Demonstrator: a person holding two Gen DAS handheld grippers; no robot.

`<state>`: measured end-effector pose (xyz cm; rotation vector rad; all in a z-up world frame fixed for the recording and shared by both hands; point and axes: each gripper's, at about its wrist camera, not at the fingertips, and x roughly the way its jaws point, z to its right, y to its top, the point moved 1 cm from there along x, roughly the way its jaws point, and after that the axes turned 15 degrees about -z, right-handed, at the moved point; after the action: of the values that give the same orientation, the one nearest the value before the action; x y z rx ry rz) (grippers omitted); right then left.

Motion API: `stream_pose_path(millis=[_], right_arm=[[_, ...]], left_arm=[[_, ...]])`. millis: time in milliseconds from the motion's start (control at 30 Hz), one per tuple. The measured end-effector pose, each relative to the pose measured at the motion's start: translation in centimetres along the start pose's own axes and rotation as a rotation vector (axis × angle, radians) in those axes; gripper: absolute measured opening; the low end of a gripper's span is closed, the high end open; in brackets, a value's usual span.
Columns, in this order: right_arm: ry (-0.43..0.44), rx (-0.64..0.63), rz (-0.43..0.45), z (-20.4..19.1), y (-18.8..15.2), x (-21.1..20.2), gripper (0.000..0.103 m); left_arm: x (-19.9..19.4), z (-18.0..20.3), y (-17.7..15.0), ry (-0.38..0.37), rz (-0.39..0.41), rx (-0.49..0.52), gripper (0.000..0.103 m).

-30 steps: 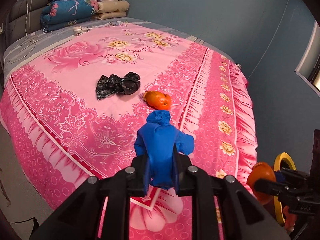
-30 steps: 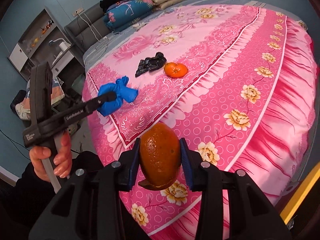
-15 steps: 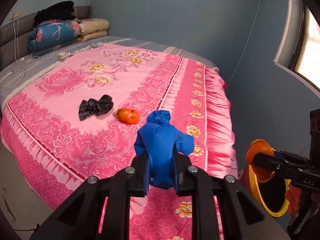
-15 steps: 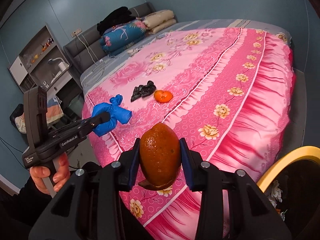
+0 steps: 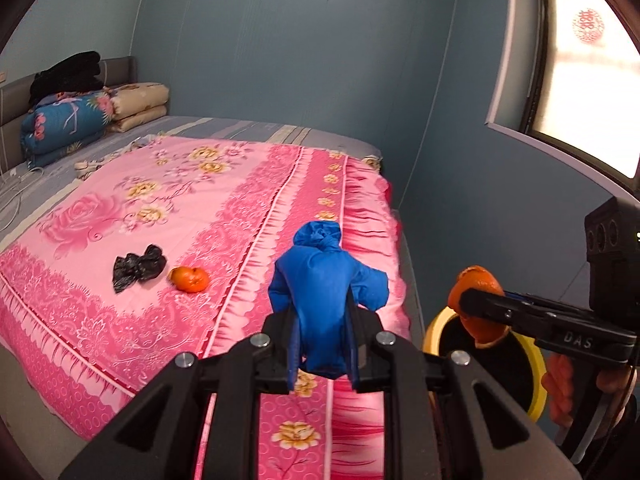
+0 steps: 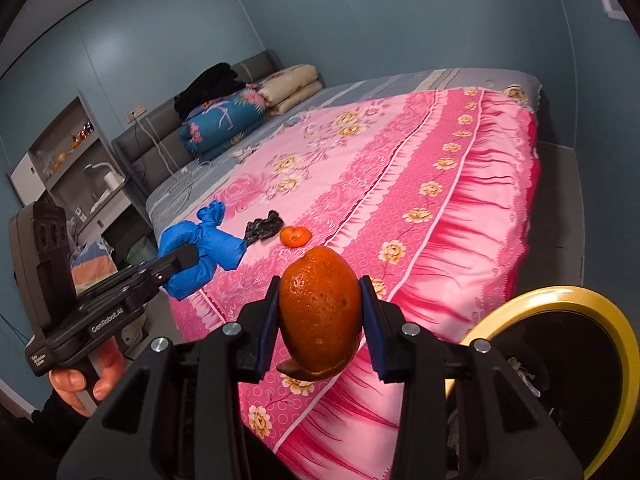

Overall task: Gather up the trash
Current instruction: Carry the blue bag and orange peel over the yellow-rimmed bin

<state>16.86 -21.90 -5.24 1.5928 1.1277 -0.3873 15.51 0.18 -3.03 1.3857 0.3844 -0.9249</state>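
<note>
— Grip status?
— Left gripper (image 5: 322,354) clamps the blue glove (image 5: 326,292); right gripper (image 6: 320,322) clamps the orange peel (image 6: 318,312).
— Changes?
— Both now nearer the yellow-rimmed bin (image 6: 560,296); bed (image 5: 168,216) farther away.

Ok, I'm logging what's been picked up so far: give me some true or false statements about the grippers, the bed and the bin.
1. The left gripper clamps a blue knotted bag. True.
2. The right gripper is open. False: it is shut on an orange peel.
3. A black bag and a tangerine lie on the pink bedspread. True.
4. The yellow-rimmed bin stands on the bed. False: it stands beside it.
</note>
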Motion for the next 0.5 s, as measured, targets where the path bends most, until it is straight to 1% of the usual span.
stream_pose_path(millis=[200,300,500], right_arm=[[-0.038,0.054,0.057,2.2,-0.6,-3.1,0.036],[-0.061,0.083,0.088,3.4,-0.9,-4.3,0.036],[-0.091,0.167,0.138,6.3,-1.7,-6.5,0.036]], left_arm=[[-0.5,3.0,0.4,-0.031,0.027,0.043,0.016],[-0.7,4.5,0.5,-0.03,0.04,0.073,0.016],[-0.4,7.0,0.6,-0.043,0.039,0.119,0.016]])
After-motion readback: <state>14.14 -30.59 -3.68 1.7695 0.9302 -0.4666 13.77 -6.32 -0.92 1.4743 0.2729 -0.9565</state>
